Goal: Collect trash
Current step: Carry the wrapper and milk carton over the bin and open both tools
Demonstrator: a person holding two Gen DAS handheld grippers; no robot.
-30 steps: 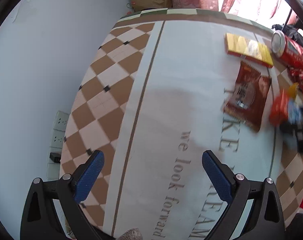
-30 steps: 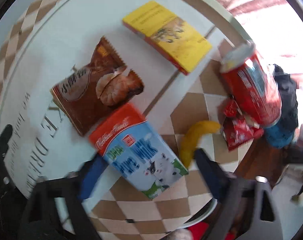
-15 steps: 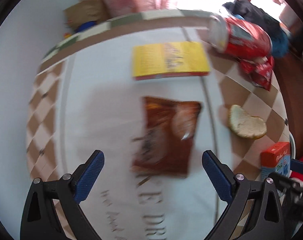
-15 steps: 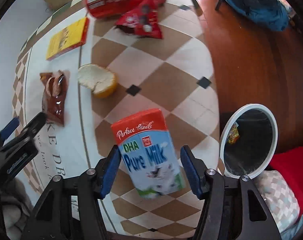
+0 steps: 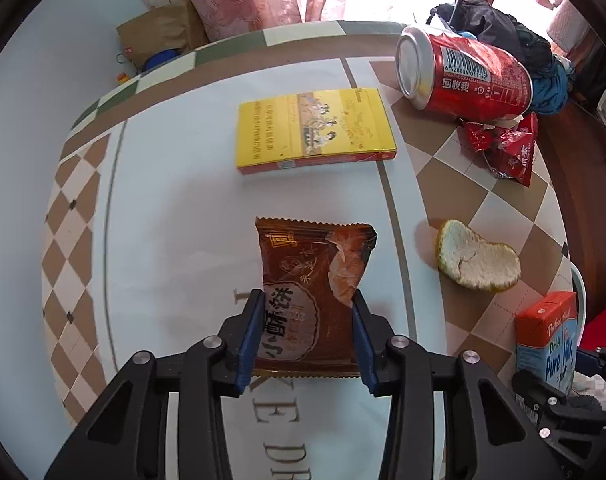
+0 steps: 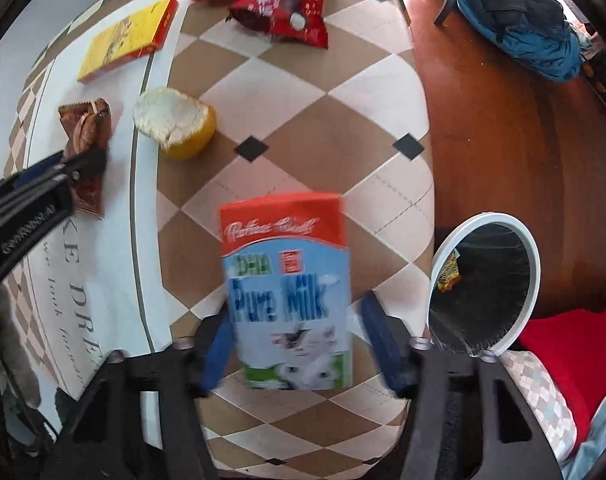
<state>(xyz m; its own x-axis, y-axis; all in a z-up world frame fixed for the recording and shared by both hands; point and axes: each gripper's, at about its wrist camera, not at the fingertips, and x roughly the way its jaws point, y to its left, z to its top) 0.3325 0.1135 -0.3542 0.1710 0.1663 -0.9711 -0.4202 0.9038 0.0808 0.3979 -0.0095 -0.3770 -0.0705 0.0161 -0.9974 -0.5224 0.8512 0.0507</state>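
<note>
My left gripper [image 5: 307,322] is shut on a brown snack wrapper [image 5: 313,284], its blue pads at both side edges; the wrapper also shows in the right wrist view [image 6: 88,132]. My right gripper [image 6: 297,334] stands around a red, blue and white milk carton [image 6: 289,292]; its right pad is off the carton's side, so it looks open. The carton also shows in the left wrist view [image 5: 549,340]. A white-rimmed trash bin [image 6: 485,282] with a black liner sits low, right of the table.
On the table lie a yellow box [image 5: 313,130], a red cola can [image 5: 463,76] on its side, a red wrapper [image 5: 503,148] and an orange peel [image 5: 477,258]. Blue and black clothes [image 6: 511,16] lie on a chair over the wooden floor.
My left gripper moved forward and closed on the brown wrapper. My right gripper's jaws widened a little around the milk carton, which stays near the table's edge by the bin.
</note>
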